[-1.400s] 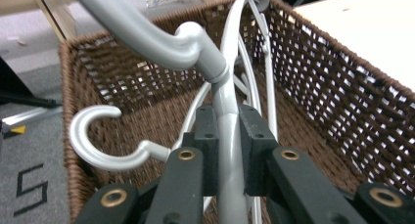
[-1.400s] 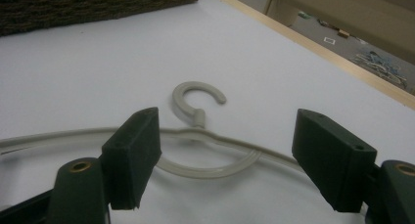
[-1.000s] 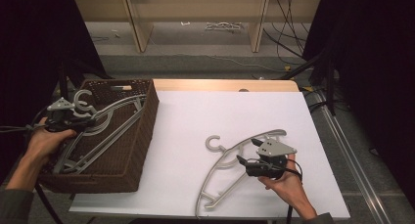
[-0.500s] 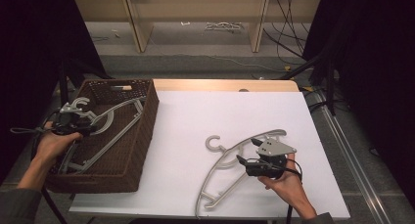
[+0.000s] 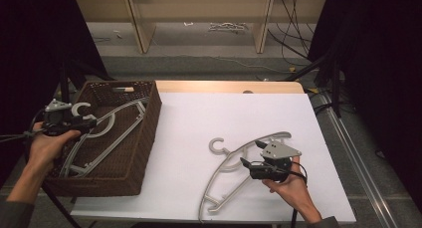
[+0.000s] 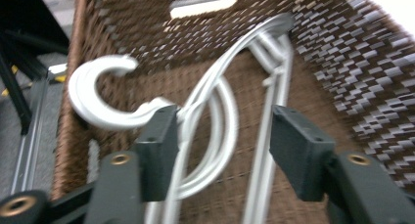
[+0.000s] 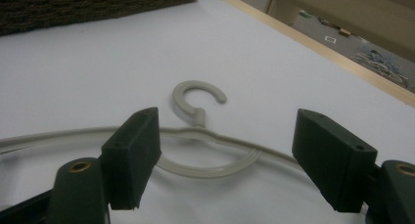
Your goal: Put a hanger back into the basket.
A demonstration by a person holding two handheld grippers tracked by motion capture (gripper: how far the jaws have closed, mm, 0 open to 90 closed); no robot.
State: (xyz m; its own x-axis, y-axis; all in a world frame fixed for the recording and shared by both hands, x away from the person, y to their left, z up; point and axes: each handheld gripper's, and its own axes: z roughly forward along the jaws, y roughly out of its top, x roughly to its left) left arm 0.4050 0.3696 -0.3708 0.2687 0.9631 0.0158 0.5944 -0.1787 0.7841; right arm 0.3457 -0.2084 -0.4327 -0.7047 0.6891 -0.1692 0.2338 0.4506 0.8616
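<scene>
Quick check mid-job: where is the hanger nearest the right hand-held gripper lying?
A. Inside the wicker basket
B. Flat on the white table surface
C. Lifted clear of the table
B: the beige hanger lies flat on the white table, between the open jaws of the right hand-held gripper.

1. The left gripper [image 5: 90,122] is a black handheld tool with a grey three-cornered plate on top and a dark cable trailing from it.
2. The left hand [image 5: 47,144] is bare; a dark grey sleeve covers the forearm near the elbow.
3. In the left gripper view the two jaws are flat, matt black blocks on black arms, each arm fixed with a brass-coloured ringed screw.
4. The right gripper [image 5: 252,153] has the same black body, with a pale grey triangular plate dotted with small dark holes.
5. A black cable loops behind the right hand [image 5: 292,188], and a dark cuff shows at the wrist.
6. In the right gripper view the jaw blocks look dark green-black, again with brass-ringed screws.
</scene>
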